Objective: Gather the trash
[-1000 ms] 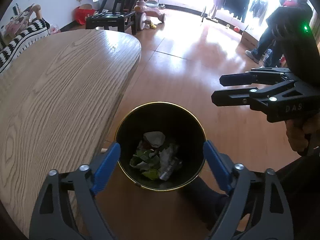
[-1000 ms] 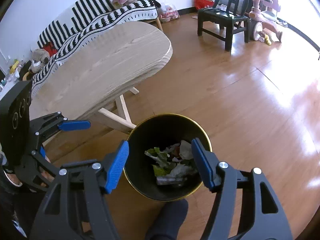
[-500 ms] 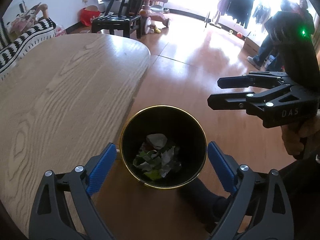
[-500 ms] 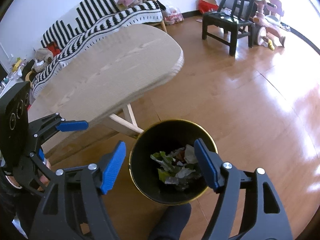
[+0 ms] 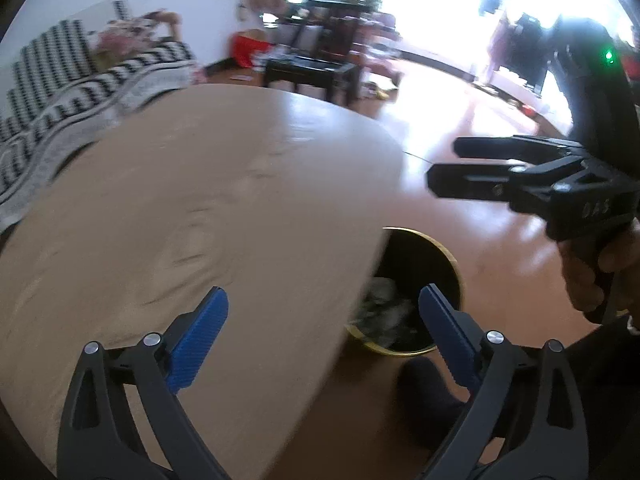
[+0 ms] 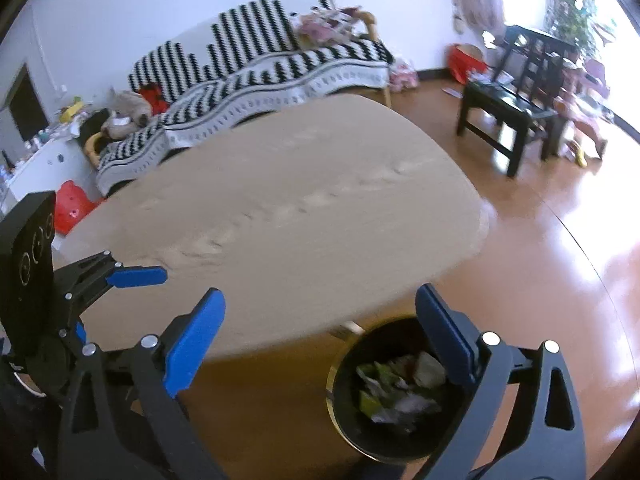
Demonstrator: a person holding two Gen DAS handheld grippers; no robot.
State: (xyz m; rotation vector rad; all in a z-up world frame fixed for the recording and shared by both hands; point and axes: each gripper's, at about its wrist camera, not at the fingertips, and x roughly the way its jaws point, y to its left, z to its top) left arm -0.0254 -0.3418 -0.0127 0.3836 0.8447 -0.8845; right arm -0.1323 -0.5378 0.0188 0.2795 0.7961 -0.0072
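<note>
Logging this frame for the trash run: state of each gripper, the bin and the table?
left gripper: open, empty, over the table edge
right gripper: open, empty, above the bin
trash bin: upright on the floor, no lid, crumpled trash at the bottom, part tucked under the table edge
wooden table: nothing visible on the top, view blurred

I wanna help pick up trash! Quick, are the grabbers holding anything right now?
Left gripper: open, holding nothing.
Right gripper: open, holding nothing.
</note>
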